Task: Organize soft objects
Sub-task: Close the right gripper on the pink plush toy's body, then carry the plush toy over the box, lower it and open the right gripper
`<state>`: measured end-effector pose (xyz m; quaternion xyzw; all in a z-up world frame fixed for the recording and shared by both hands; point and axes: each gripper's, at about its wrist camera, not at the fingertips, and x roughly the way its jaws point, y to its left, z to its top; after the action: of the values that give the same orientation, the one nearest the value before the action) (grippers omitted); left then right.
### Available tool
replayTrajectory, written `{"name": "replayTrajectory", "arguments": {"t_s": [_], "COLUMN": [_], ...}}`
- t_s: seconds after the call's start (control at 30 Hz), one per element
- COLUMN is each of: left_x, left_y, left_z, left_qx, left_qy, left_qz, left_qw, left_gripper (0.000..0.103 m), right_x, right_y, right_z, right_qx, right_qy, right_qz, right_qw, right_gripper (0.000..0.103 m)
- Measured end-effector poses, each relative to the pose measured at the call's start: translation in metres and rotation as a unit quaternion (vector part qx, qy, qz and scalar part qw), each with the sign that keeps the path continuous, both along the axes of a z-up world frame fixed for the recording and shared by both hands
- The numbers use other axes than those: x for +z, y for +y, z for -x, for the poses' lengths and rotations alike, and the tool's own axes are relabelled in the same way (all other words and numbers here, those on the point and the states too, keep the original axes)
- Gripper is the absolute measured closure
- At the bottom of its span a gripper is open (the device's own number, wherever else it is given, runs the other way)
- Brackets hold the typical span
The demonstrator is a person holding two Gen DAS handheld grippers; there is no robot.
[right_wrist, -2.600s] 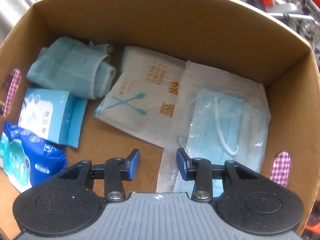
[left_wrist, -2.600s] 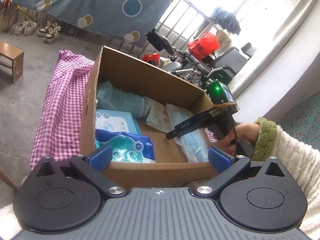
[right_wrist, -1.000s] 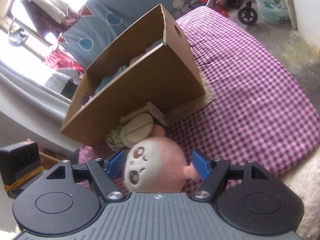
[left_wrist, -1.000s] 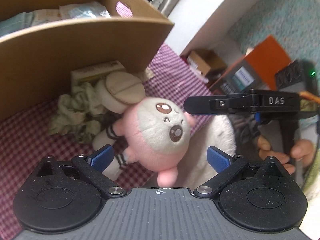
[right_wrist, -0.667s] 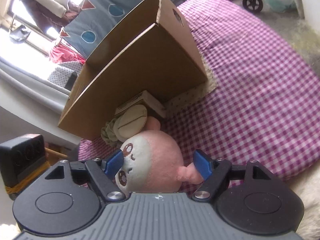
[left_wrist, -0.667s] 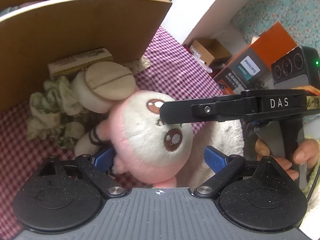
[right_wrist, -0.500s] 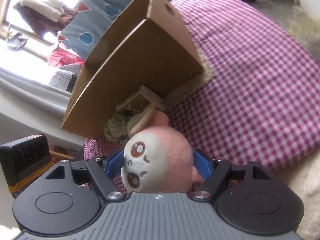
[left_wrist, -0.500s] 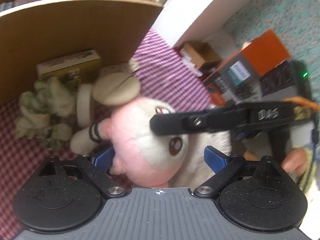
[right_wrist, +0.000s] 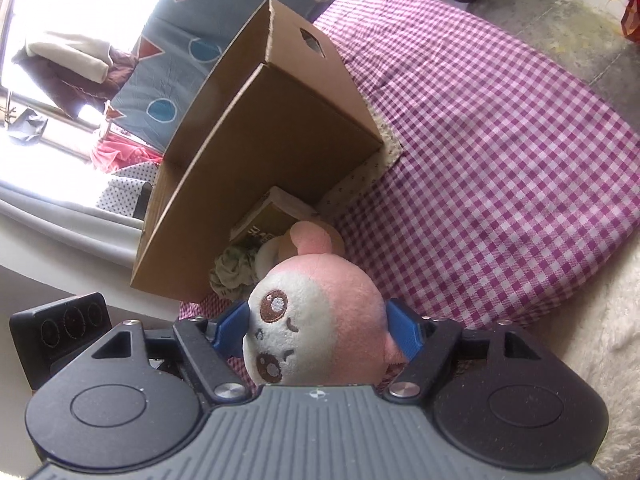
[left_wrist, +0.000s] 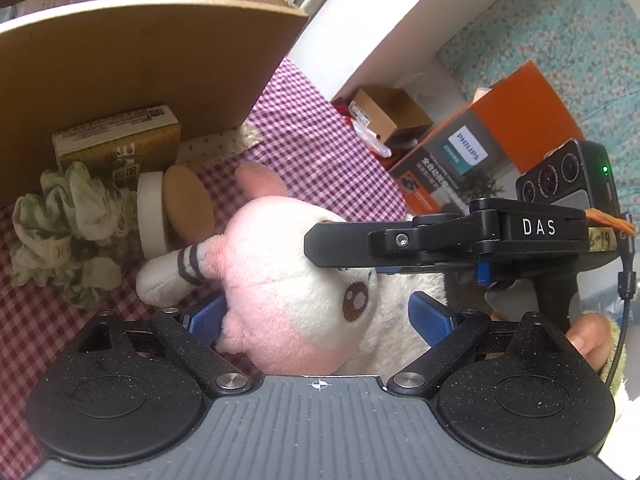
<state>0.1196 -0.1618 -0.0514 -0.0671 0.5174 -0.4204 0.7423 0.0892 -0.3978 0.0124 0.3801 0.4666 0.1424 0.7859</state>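
A pink and white plush toy lies on the purple checked cloth in front of an open cardboard box. My right gripper is shut on the plush toy's head, one blue pad against each side. In the left wrist view one black finger of it lies across the toy's face. My left gripper stands open around the same head from the other side; its right pad is clear of the plush.
A crumpled green-white cloth, round beige pads and a yellow-green pack lie against the box wall. An orange carton and a small box stand on the floor. White fluffy fabric edges the cloth.
The right gripper's finger has slid across the toy's face and its pads now press the head, which has turned. My left gripper has come in closer around the head.
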Motion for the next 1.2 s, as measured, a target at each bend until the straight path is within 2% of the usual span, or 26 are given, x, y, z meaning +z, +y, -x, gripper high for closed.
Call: {"name": "replayTrajectory", "arguments": {"t_s": [0.23, 0.47, 0.67, 0.8, 0.9, 1.0, 1.1, 1.2], "left_x": [0.024, 0.073, 0.119, 0.144, 0.156, 0.158, 0.150, 0.133], "left_y": [0.011, 0.030, 0.052, 0.060, 0.065, 0.075, 0.085, 0.089], "left_z": [0.009, 0.017, 0.012, -0.004, -0.026, -0.058, -0.100, -0.145], "left_qx": [-0.001, 0.010, 0.039, 0.059, 0.074, 0.092, 0.111, 0.131], "left_qy": [-0.025, -0.088, -0.154, -0.187, -0.188, -0.172, -0.137, -0.090], "left_qz": [0.018, 0.039, 0.051, 0.039, 0.030, 0.025, 0.020, 0.000], "left_qw": [0.9995, 0.9953, 0.9860, 0.9798, 0.9788, 0.9804, 0.9841, 0.9873], "left_gripper": [0.008, 0.008, 0.008, 0.008, 0.008, 0.008, 0.008, 0.008], "right_x": [0.027, 0.079, 0.128, 0.155, 0.166, 0.169, 0.164, 0.145], "right_y": [0.009, 0.028, 0.049, 0.064, 0.075, 0.085, 0.100, 0.114], "right_z": [0.008, 0.009, -0.019, -0.051, -0.084, -0.124, -0.168, -0.217], "right_qx": [-0.006, 0.003, 0.036, 0.069, 0.091, 0.111, 0.136, 0.157], "right_qy": [-0.025, -0.085, -0.144, -0.165, -0.162, -0.148, -0.131, -0.085], "right_qz": [0.010, 0.025, 0.033, 0.035, 0.030, 0.029, 0.045, 0.054], "right_qw": [1.000, 0.996, 0.988, 0.983, 0.982, 0.982, 0.981, 0.982], "right_gripper": [0.026, 0.026, 0.026, 0.026, 0.026, 0.026, 0.026, 0.026]}}
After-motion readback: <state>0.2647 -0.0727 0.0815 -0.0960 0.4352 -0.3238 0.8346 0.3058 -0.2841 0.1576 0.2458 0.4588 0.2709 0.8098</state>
